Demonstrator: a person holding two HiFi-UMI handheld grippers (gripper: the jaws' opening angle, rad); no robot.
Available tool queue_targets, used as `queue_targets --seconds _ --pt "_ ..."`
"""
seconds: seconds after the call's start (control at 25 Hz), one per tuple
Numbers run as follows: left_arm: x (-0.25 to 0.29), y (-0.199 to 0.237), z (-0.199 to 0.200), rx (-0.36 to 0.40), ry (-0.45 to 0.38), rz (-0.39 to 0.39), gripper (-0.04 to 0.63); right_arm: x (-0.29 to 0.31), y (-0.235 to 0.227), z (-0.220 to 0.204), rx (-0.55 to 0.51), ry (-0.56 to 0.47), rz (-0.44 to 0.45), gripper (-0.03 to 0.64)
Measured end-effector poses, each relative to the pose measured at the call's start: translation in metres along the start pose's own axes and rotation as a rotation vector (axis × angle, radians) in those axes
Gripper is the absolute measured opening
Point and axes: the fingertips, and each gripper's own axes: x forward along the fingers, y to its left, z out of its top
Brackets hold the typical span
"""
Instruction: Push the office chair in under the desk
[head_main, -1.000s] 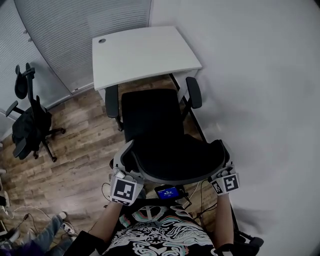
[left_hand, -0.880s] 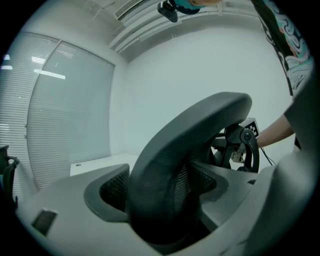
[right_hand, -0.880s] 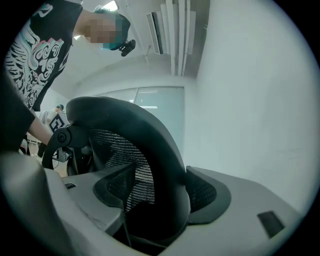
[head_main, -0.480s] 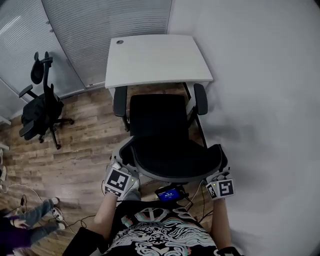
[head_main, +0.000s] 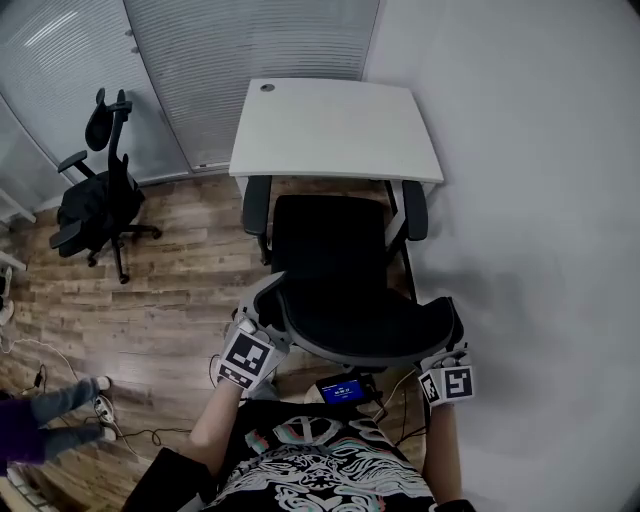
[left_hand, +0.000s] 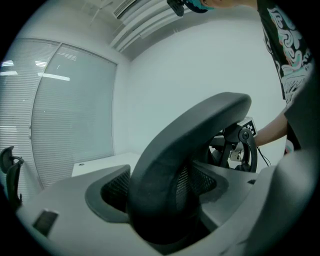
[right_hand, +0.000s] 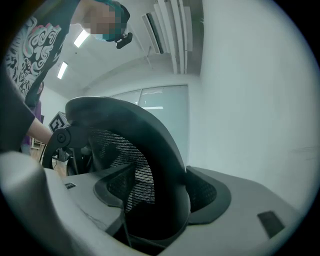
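The black office chair (head_main: 330, 245) faces the white desk (head_main: 335, 125), its armrest fronts at the desk's near edge. Its curved mesh backrest (head_main: 370, 325) is nearest me. My left gripper (head_main: 262, 320) clamps the backrest's left end, and my right gripper (head_main: 447, 350) clamps its right end. In the left gripper view the grey backrest frame (left_hand: 170, 170) fills the gap between the jaws of the left gripper (left_hand: 165, 195). The right gripper view shows the same frame (right_hand: 145, 165) wedged between the pads of the right gripper (right_hand: 160, 200).
A white wall (head_main: 540, 200) runs close along the chair's right side. A second black chair (head_main: 95, 205) stands at the left by the blinds (head_main: 230, 60). Cables (head_main: 40, 370) and another person's legs (head_main: 40, 415) are on the wood floor at lower left.
The chair has rolled toward the desk with both grippers on its backrest; the armrests now reach the desk's edge. The person at lower left has shifted.
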Motion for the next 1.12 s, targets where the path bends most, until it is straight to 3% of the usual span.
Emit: queue_targets --seconds 0.44,0.64,0.88,1.12 --pt "0.002 -0.003 -0.001 0.015 -0.007 0.065 0.382 0.005 -0.008 -0.005 0.014 -0.006 0.038 0.324" --pt "-0.012 -0.005 0.004 0.035 -0.003 0.148 0.373 0.001 -0.006 -0.004 0.038 0.001 0.055 0.327" --pt "-0.035 -0.006 0.004 0.034 -0.028 0.246 0.341 -0.016 -0.011 -0.009 0.103 -0.004 0.019 0.324" --pt "-0.048 -0.018 0.003 0.037 -0.062 0.245 0.311 -0.043 -0.007 -0.018 0.153 0.014 -0.032 0.324"
